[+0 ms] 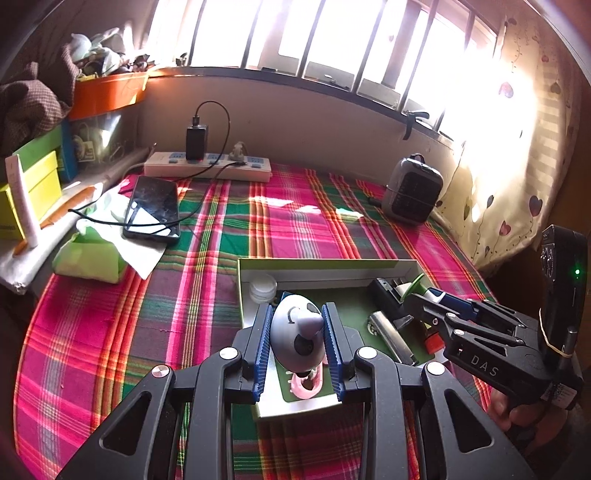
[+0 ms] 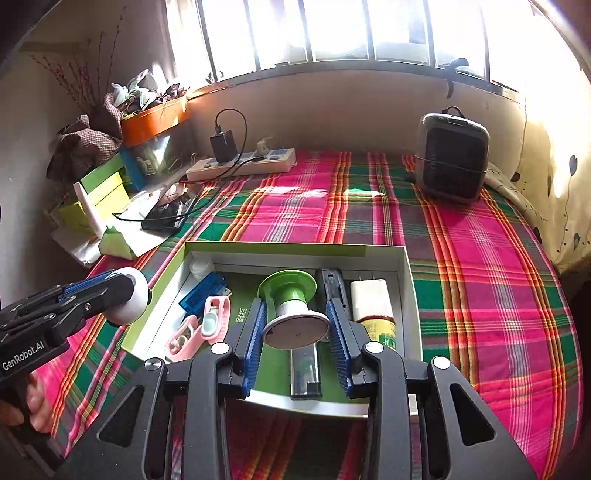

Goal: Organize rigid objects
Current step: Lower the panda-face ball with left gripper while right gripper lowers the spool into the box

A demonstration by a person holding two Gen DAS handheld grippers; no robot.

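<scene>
Left gripper clamped on grey egg-shaped plastic gadget above green-lined white cardboard box on pink-green plaid cloth. Right gripper apparently gripping green spool.

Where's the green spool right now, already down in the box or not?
Not yet down: the green spool is clamped in the right gripper, over the middle of the open box, above the lighter, left of the cream bottle.

a home bedroom: a plaid bedsheet under a barred window, a heart-print curtain, a charging phone, a power strip.
</scene>
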